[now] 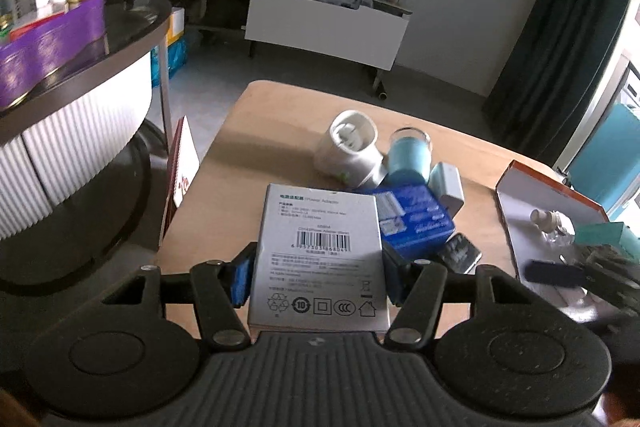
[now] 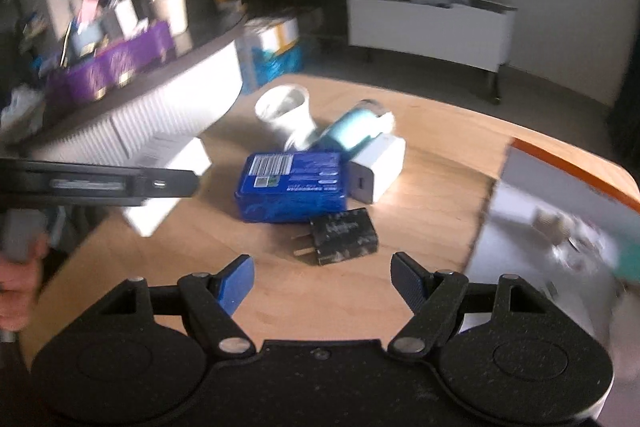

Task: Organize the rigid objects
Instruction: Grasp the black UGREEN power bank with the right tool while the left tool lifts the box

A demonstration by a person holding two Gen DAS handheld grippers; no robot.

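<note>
The left gripper (image 1: 318, 277) has its blue-padded fingers (image 1: 240, 277) clamped on the two long sides of a white power adapter box (image 1: 320, 255), held above the near edge of the wooden bench (image 1: 248, 139). The box's long axis runs straight out along the fingers, barcode face up. The right gripper (image 2: 322, 281) hovers with its fingers apart and nothing between them.

Just beyond the right gripper, nearly dead ahead and a little right of centre, lies a black plug adapter (image 2: 344, 237) with its prongs pointing left. By my reading the right hand is the nearer one to it.

Behind it sits a blue packet (image 2: 292, 187), long axis across the view, touching a white charger block (image 2: 378, 167). Farther back, a white cup (image 2: 286, 111) and a light blue tumbler (image 2: 354, 131) lie tipped on their sides.

To the right stands the orange-edged box (image 2: 560, 171), seemingly the container to fill; its contents are blurred.
</note>
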